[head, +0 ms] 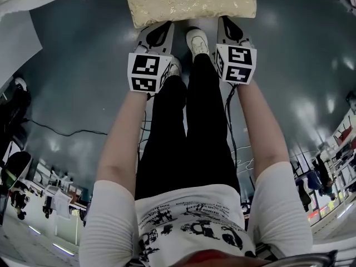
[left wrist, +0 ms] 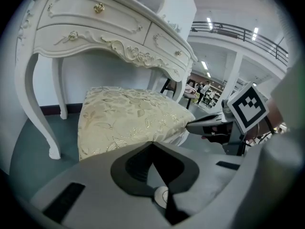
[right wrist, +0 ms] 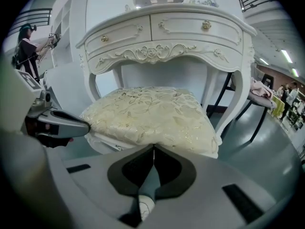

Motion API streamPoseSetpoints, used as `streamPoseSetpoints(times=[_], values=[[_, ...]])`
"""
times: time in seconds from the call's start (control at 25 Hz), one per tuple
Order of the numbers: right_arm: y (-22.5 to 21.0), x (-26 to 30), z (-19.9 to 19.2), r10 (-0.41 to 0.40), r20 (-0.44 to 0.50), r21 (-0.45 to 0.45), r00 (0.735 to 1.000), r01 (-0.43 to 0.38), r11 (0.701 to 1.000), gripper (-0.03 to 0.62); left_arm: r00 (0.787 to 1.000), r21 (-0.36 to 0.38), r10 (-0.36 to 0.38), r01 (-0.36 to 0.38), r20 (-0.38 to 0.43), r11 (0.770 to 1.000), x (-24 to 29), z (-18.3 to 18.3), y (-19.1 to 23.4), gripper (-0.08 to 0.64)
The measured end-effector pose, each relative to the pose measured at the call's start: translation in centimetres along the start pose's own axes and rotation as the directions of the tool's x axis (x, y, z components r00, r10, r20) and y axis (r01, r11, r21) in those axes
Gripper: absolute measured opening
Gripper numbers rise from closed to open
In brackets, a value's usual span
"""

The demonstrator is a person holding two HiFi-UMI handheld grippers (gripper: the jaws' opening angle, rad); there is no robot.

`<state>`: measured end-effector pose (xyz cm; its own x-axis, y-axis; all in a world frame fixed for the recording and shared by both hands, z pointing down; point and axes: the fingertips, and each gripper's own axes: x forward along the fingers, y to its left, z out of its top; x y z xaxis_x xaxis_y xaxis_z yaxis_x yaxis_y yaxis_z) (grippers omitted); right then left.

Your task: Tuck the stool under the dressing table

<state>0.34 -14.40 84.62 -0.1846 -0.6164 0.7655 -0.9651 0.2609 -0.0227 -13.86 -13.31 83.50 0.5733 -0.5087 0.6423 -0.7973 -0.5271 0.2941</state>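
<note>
Both grippers are down low at the stool, one on each side of its near edge. The left gripper has its jaws pressed together with nothing pinched, and the right gripper is the same, tips meeting and empty. So this looks like a push with closed noses rather than a grab.

The cream cushion sits between the front legs of the dressing table. Its far part is beneath the carved apron and its near part juts out towards the person. From the left gripper view, the stool sits slightly to the right under the drawers.

I read this as mid-push, partly tucked. Whether the tips actually touch the seat edge is hard to call. Next comes an even shove towards the far side on both corners, keeping the stool straight so it clears the curved legs.
</note>
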Motion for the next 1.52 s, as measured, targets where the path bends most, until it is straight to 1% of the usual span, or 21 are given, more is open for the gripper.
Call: streamPoseSetpoints(times=[0.08,0.12,0.2,0.28,0.44,0.52,0.64,0.76,0.84,0.96,1.0,1.12,1.2,1.4,1.52], values=[[0.2,0.9,0.9,0.02,0.007,-0.039,1.0,-0.019,0.999,0.018,0.999,0.007,0.051,-0.051,-0.004,0.999,0.3,0.7,1.1,0.02],[0.3,1.3,1.2,0.029,0.011,-0.058,1.0,-0.028,0.998,0.018,0.997,-0.001,0.073,-0.073,-0.008,0.997,0.5,0.9,1.6,0.02],[0.3,2.1,1.9,0.041,0.017,-0.083,0.999,-0.04,0.996,0.018,0.995,-0.041,0.096,-0.097,-0.009,0.994,1.0,1.4,2.6,0.02],[0.1,3.0,2.9,0.048,0.009,-0.084,0.999,-0.047,0.995,0.018,0.994,-0.072,0.107,-0.107,0.002,0.992,1.7,2.2,3.6,0.02],[-0.9,4.6,5.7,0.053,-0.004,-0.073,0.999,-0.053,0.996,0.018,0.991,-0.092,0.13,-0.126,0.039,0.988,3.0,5.3,5.0,0.02],[-1.4,5.3,6.8,0.061,-0.01,-0.088,0.998,-0.062,0.994,0.018,0.988,-0.109,0.142,-0.135,0.053,0.985,3.7,6.6,5.6,0.02],[-1.9,6.3,8.1,0.083,-0.014,-0.115,0.996,-0.084,0.99,0.018,0.985,-0.114,0.158,-0.15,0.067,0.982,4.6,7.8,6.4,0.02],[-2.3,7.0,9.0,0.097,0.005,-0.144,0.995,-0.095,0.985,0.018,0.983,-0.117,0.165,-0.155,0.08,0.981,5.2,8.6,6.9,0.02],[-2.5,7.4,9.7,0.091,0.021,-0.173,0.996,-0.086,0.981,0.018,0.982,-0.108,0.165,-0.156,0.088,0.982,5.7,9.1,7.2,0.02],[-2.8,8.1,10.6,0.041,0.03,-0.236,0.999,-0.033,0.971,0.017,0.982,-0.09,0.16,-0.152,0.097,0.984,6.2,9.8,7.6,0.02],[-2.9,8.4,10.8,0.026,0.035,-0.244,0.999,-0.017,0.97,0.017,0.983,-0.084,0.158,-0.15,0.099,0.985,6.3,10.0,7.7,0.02],[-3.6,9.2,11.7,0.012,0.065,-0.197,0.998,0.001,0.98,0.017,0.984,-0.075,0.143,-0.136,0.108,0.988,7.1,10.8,8.0,0.02],[-4.1,9.8,12.4,0.007,0.083,-0.175,0.997,0.008,0.984,0.018,0.982,-0.077,0.147,-0.139,0.117,0.987,7.6,11.5,8.4,0.02],[-4.5,11.0,13.7,0.015,0.102,-0.153,0.995,0.0,0.988,0.017,0.974,-0.093,0.175,-0.163,0.146,0.982,8.4,12.5,9.3,0.02],[-5.0,11.8,14.5,0.013,0.124,-0.159,0.992,0.006,0.987,0.017,0.972,-0.084,0.174,-0.162,0.157,0.983,9.1,13.2,9.7,0.02]])
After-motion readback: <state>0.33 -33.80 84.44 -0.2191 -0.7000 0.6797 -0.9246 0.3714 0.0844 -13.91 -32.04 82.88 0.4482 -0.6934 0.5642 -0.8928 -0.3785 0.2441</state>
